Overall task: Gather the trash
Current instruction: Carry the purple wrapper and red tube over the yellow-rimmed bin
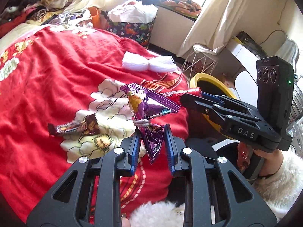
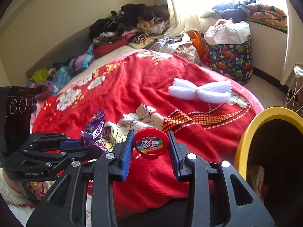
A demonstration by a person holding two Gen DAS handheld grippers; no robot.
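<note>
Low in the left wrist view, the left gripper (image 1: 150, 138) is clamped on the twisted tail of a crinkled purple foil snack wrapper (image 1: 147, 106), carrying it clear of the red floral blanket (image 1: 56, 75). At centre of the right wrist view, the right gripper (image 2: 150, 145) pinches a small red plastic cup with a printed lid (image 2: 151, 144) between its blue pads. A yellow-rimmed round bin (image 2: 246, 143) waits at lower right, likely the drop point. One brown foil candy wrapper (image 1: 75, 127) lies uncollected on the blanket at centre left.
</note>
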